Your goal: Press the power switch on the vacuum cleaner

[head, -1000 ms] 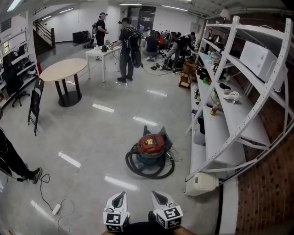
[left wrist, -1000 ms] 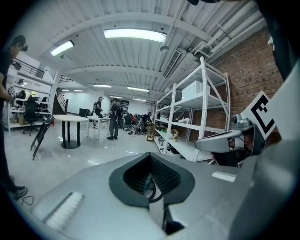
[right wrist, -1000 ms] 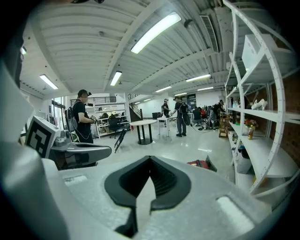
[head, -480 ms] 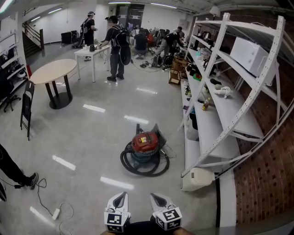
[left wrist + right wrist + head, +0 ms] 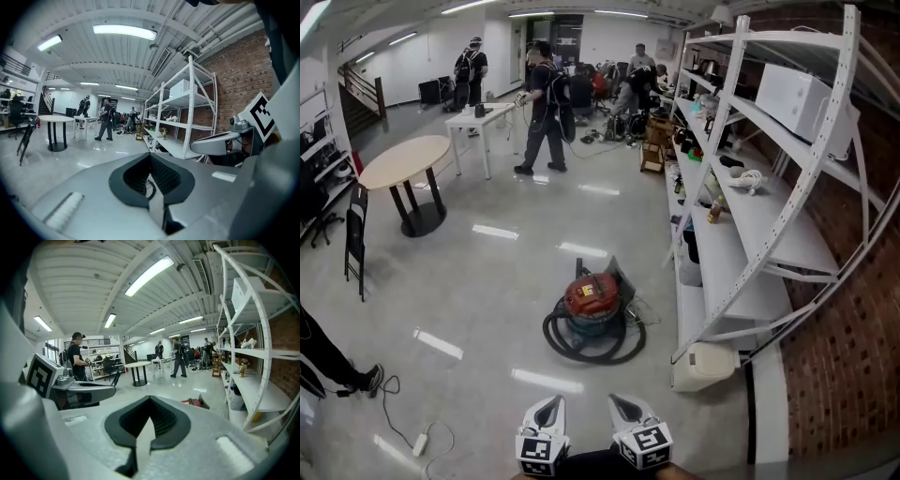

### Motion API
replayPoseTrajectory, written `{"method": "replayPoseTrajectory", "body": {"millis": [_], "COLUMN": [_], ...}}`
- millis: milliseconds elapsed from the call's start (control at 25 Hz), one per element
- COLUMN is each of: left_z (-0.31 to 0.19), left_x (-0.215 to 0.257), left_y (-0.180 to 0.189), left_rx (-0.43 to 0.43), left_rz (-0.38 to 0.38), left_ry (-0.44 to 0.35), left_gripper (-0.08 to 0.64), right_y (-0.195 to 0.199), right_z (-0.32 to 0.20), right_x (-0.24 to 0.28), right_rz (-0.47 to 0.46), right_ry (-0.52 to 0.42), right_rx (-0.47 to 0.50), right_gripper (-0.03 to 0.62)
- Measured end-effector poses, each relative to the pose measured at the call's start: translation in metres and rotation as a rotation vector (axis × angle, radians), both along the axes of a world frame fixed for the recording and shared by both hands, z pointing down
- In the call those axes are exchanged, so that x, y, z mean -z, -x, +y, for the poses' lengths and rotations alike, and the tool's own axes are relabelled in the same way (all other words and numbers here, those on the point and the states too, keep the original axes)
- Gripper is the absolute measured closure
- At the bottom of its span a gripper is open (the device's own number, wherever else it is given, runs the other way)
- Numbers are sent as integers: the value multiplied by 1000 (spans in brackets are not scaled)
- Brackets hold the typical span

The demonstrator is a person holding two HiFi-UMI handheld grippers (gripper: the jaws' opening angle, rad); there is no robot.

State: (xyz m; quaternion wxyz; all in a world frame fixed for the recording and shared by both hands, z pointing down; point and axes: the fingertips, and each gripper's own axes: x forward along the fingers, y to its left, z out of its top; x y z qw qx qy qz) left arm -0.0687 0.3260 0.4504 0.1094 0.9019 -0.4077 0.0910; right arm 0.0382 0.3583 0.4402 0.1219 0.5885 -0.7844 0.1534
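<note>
The vacuum cleaner [image 5: 593,302] stands on the glossy floor in the middle of the head view, well ahead of me. It has a red lid, a blue drum and a black hose [image 5: 581,343] coiled round its base. In the right gripper view the vacuum cleaner [image 5: 193,402] shows small, beyond the jaws. My left gripper [image 5: 546,405] and right gripper [image 5: 622,403] sit side by side at the bottom edge, far short of the vacuum. Both are shut and hold nothing. The jaws of the left gripper [image 5: 151,157] and of the right gripper [image 5: 150,399] meet at their tips.
A white shelving rack [image 5: 741,234] runs along the brick wall on the right, with a white appliance [image 5: 707,367] on the floor by its foot. A power strip and cable [image 5: 420,442] lie at the lower left. A round table [image 5: 403,164] and several people stand further back.
The head view has drifted, so the vacuum cleaner sits a little more to the left and the rack looms larger. A person at the back has walked on. Both grippers stay shut and low.
</note>
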Motion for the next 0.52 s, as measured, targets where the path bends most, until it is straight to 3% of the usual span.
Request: {"method": "replayPoseTrajectory", "body": {"millis": [520], "left_z": [17], "left_x": [4], "left_y": [-40], "left_rx": [-7], "left_rz": [-16], "left_ry": [17], "left_gripper": [545], "right_y": [-35], "right_z": [10], "right_x": [-2], "right_rz": [-16], "right_ry": [4], "right_rx": [17], "right_gripper": [601]}}
